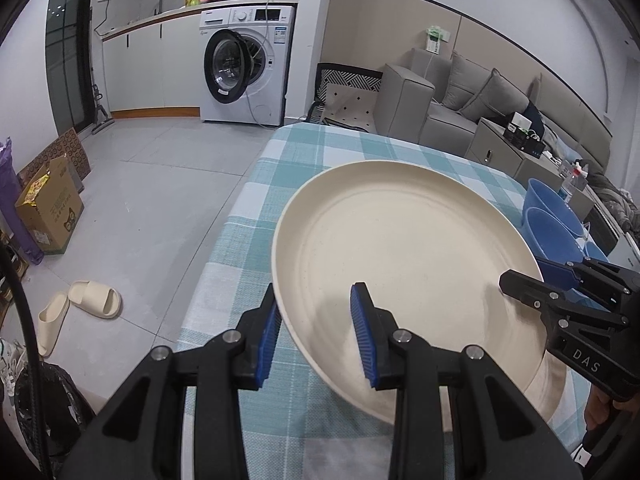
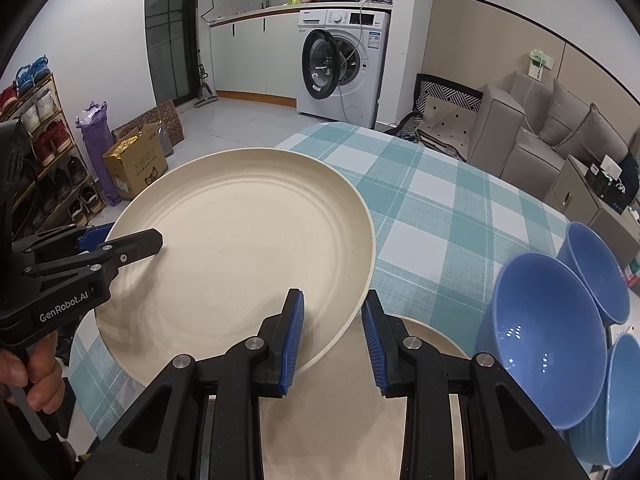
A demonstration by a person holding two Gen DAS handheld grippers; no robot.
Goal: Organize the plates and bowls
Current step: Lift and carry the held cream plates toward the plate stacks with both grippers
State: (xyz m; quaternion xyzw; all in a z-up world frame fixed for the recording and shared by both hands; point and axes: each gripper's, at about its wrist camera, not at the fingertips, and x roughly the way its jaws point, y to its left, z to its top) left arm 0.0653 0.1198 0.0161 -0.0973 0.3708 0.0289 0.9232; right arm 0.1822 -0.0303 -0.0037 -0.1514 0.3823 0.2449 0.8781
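1. So the person has a gripper in each hand and both are on the same big cream plate [image 1: 400,264], one at each side of the rim. It's lifted off the bench [image 1: 248,216] and tilted, with another cream plate [image 2: 432,332] lying right under it, so my guess is it's either coming off or going onto a stack
2. Two grips on opposite edges makes sense to me: a wide shallow plate would swing if pinched at one spot only
3. Left gripper [image 1: 320,332]: fingers narrowed down onto the plate's near-left rim, one blue pad under the edge and one on the inside face. Clamped on it, not loose
4. Right gripper [image 2: 334,340]: same deal on the other side, rim sandwiched between the pads, fingers only slightly apart
5. Three blue bowls [image 2: 548,340] are bunched at the right edge of the bench, tipped against each other, nobody touching them
6. Rest of the checked cloth looks bare from where I stand
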